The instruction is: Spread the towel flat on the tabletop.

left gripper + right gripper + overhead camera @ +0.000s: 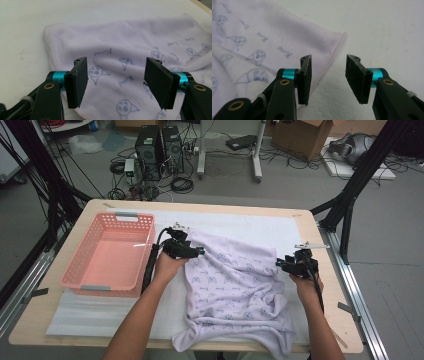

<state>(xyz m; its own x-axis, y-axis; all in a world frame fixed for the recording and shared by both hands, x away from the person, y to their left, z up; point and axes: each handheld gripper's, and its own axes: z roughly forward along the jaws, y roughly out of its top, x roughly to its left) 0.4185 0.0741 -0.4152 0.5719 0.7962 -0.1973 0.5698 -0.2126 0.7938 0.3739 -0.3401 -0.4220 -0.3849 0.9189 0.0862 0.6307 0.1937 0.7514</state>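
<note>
A pale lilac towel [235, 280] printed with small blue figures lies rumpled on the white mat [260, 225], its near end hanging over the table's front edge. My left gripper [196, 251] hovers at the towel's far left corner. Seen in the left gripper view, its jaws [116, 80] stand wide apart above the towel [120, 45] without pinching it. My right gripper [280, 264] sits at the towel's right edge. In the right gripper view it [328, 77] is open, with the towel's stitched hem [329, 60] running beneath the left jaw and bare mat under the gap.
A pink plastic basket [80, 280] stands on the left part of the table, just left of my left hand. The wooden table edge [335, 285] runs close to my right hand. Computers, cables and boxes lie on the floor beyond the table.
</note>
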